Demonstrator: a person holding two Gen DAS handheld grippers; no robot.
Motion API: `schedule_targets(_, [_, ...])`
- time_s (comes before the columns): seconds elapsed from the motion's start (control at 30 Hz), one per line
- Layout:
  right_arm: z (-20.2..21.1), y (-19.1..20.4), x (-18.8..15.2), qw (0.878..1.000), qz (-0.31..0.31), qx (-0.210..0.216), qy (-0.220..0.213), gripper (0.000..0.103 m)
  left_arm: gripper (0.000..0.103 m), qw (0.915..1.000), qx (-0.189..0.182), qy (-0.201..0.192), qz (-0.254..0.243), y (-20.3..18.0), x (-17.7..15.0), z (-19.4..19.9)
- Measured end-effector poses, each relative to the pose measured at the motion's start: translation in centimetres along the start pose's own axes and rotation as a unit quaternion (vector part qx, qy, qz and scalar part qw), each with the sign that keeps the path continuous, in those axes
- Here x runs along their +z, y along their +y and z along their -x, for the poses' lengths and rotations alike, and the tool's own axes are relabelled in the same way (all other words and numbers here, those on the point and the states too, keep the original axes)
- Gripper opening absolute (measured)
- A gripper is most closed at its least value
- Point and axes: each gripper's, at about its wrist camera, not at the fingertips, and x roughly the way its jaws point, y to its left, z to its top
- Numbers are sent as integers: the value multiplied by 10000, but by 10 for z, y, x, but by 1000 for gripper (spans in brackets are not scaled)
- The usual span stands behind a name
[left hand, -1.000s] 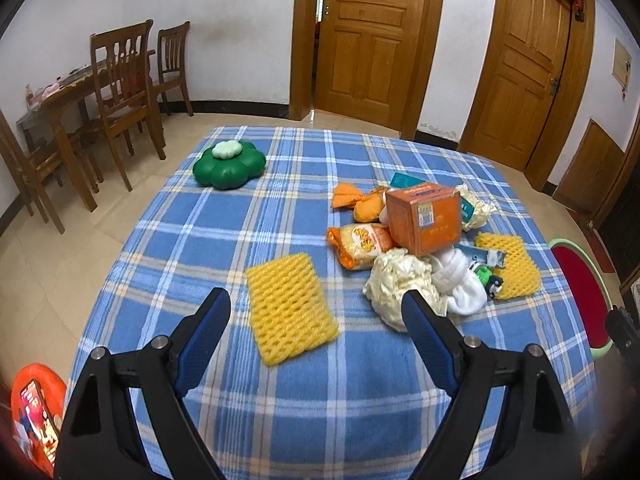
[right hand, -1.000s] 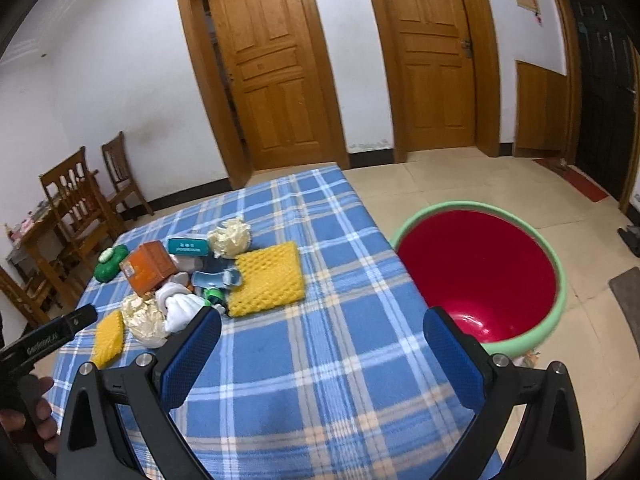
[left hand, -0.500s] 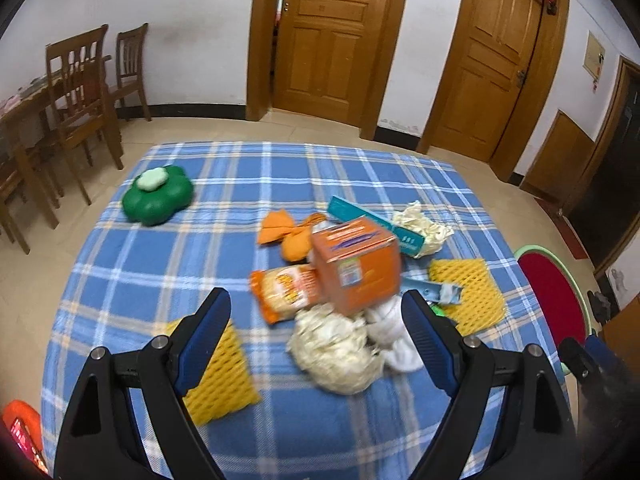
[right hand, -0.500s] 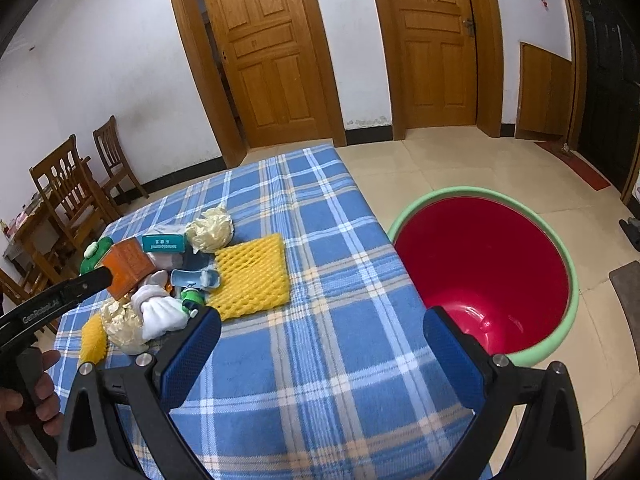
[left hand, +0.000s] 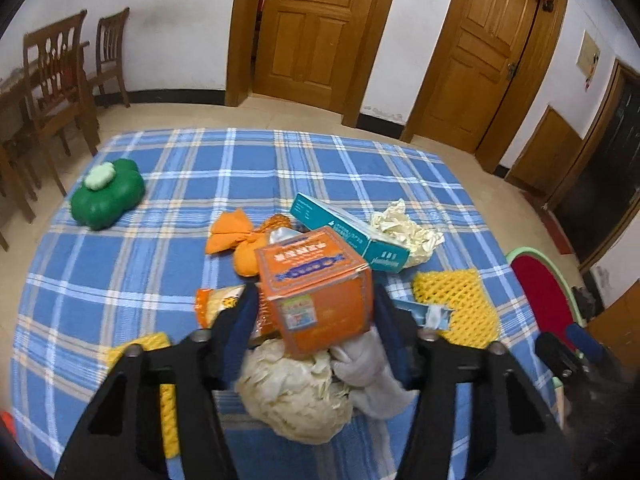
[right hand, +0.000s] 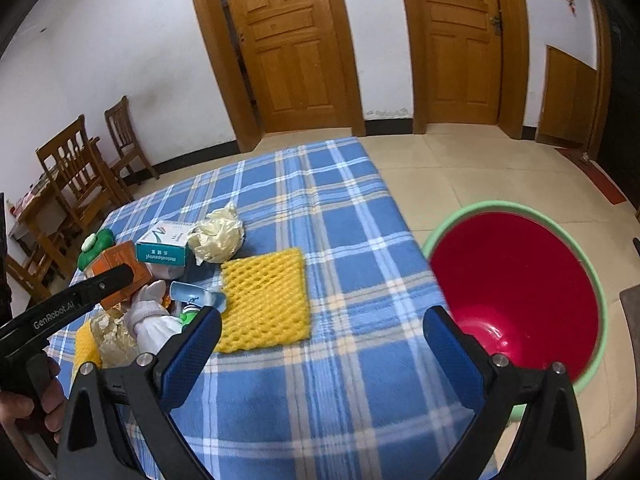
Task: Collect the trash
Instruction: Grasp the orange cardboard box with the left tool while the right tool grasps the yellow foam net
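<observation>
Straddling the orange carton, the left gripper has a blue pad at each side face of the box, seemingly clamped on it, though actual contact is hard to confirm. This squat cardboard cube sits tilted on the trash heap, one corner aimed toward the camera, printed top face leaning toward 12 o'clock. Below it at 6 o'clock lie a crumpled cream paper wad and a soft white cloth. A long teal box runs from 10 to 4 o'clock behind. Yellow foam netting, a flat mesh sleeve, rests on the blue plaid tablecloth. Over that cloth the right gripper hangs with its jaws wide apart and nothing between them; a glossy red basin with a green rim sits at 3 o'clock on the floor.
</observation>
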Motion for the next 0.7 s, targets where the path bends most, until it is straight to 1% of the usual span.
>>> schedule_targets(0.13, [-16, 7, 5, 9998, 69, 76, 166, 85, 53, 9999, -42, -99, 8, 1, 1, 1])
schedule_targets(0.17, [-20, 9, 5, 9997, 61, 112, 208, 83, 53, 9999, -60, -119, 21, 2, 2, 1])
schedule_targets(0.23, [-30, 11, 5, 9993, 31, 186, 337, 72, 53, 9998, -39, -192, 31, 4, 3, 4])
schedule_targets(0.27, [-32, 11, 4, 9991, 23, 194, 386, 69, 53, 9997, -19, -225, 22, 5, 3, 6])
schedule_targets(0.33, [-40, 12, 1, 9981, -53, 262, 560, 58, 53, 9996, 6, -267, 3, 6, 3, 9])
schedule_targets(0.37, [-44, 12, 0, 9971, -119, 311, 678, 54, 53, 9996, 16, -292, -4, 7, 3, 11])
schedule_targets(0.4, [-47, 11, -2, 9965, -163, 351, 736, 47, 53, 9995, 22, -315, -1, 8, 3, 13])
schedule_targets(0.47, [-46, 13, -4, 9969, -154, 338, 689, 33, 53, 9993, 32, -362, 15, 10, 3, 17])
schedule_targets(0.5, [-46, 12, -5, 9967, -194, 369, 702, 23, 53, 9993, 42, -381, 10, 10, 3, 18])
schedule_targets(0.57, [-42, 12, -6, 9971, -215, 339, 645, 12, 53, 9991, 61, -410, -11, 10, 4, 21])
schedule_targets(0.6, [-39, 12, -6, 9976, -187, 306, 596, 10, 53, 9991, 57, -414, -19, 9, 4, 22])
schedule_targets(0.7, [-25, 13, -9, 9984, -143, 296, 470, 9, 53, 9991, 10, -426, -50, 6, 3, 28])
